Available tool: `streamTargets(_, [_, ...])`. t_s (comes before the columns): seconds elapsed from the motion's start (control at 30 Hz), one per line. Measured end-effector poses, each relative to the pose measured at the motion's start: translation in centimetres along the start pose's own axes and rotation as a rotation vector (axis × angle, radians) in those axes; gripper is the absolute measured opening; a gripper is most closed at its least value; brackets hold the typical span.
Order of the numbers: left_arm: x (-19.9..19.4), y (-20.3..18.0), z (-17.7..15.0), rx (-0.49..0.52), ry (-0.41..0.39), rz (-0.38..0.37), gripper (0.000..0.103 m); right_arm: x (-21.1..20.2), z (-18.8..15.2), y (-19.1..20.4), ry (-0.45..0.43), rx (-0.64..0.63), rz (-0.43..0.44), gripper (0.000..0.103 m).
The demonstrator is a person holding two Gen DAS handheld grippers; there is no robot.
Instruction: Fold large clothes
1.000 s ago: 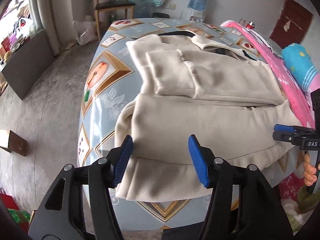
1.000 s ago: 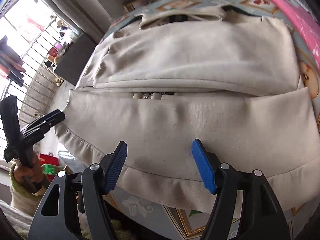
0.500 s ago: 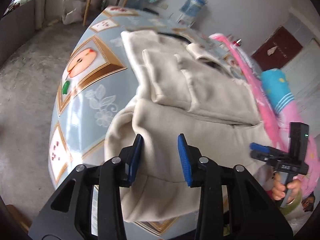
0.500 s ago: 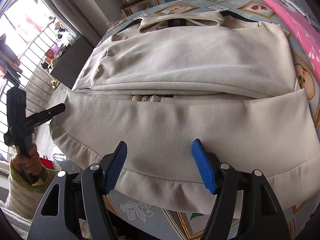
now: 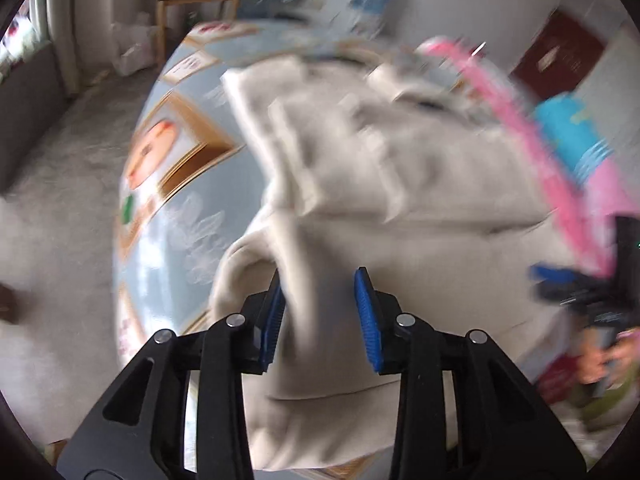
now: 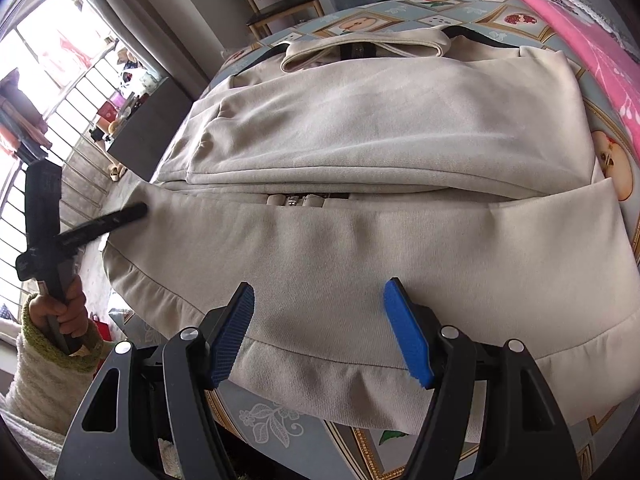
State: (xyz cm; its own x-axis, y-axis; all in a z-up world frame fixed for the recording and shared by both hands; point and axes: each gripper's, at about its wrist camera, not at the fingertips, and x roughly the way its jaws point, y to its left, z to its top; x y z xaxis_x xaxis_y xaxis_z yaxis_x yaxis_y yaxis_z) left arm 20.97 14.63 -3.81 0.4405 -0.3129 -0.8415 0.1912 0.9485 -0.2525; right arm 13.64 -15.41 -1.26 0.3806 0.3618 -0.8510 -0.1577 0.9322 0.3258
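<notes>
Left fingers point(image 5: 319, 312) had just been closing, with a bunched fold of the jacket point(image 6: 360, 184) between the blue pads point(image 5: 366, 320); cloth filled the gap and touched both pads, so they gripped the jacket near its left hem corner. That view was motion-blurred. Right fingers point(image 6: 326, 330) stood wide apart above the hem point(image 6: 320, 376), pads clear of the cloth, holding nothing.

The beige jacket lay spread on the surface point(image 6: 280, 428), collar point(image 6: 360, 46) at the far end, hem at the near edge and hanging slightly over it. Upper part was folded across the body; a zipper end point(image 6: 296, 201) showed in the slit at the middle. The left corner of the jacket was lifted and crumpled at the left fingers.

The surface had a blue cloth with framed fruit prints. A pink blanket point(image 6: 592, 40) lay along its right side, just beside the jacket. In the right view the left hand point(image 6: 60, 312), in a green-cuffed sleeve, held its tool at the jacket's left edge. A chair point(image 6: 280, 4) stood beyond the far end. A barred window point(image 6: 48, 92) was on the left.
</notes>
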Motion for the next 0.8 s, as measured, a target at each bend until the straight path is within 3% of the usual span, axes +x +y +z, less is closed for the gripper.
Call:
streamTargets(0.07, [-0.1,-0.7,-0.1,0.021,-0.002,0.036,0.033,-0.1,0.0,-0.1,-0.001,0.001,0.006,0.066])
streamTargets(0.23, [-0.1,-3.9,-0.9,0.138,-0.009,0.226,0.024,-2.2,-0.8,-1.8,-0.038,0.052,0.008,0.066])
streamTargets(0.4, [0.3,-6.4,-1.6,0.246,-0.017,0.387,0.021,-8.2,-1.8,-6.9,-0.179,0.160,-0.061,0.062])
streamTargets(0.57, [0.4,-6.5,-1.6,0.248,-0.020,0.421,0.021,-11.1,-1.2,-12.8,-0.230,0.276,-0.117,0.047])
streamTargets(0.8, [0.4,-6.5,-1.4,0.219,-0.018,0.430,0.021,-7.4,2.8,-16.3,-0.175,0.293,-0.052,0.043])
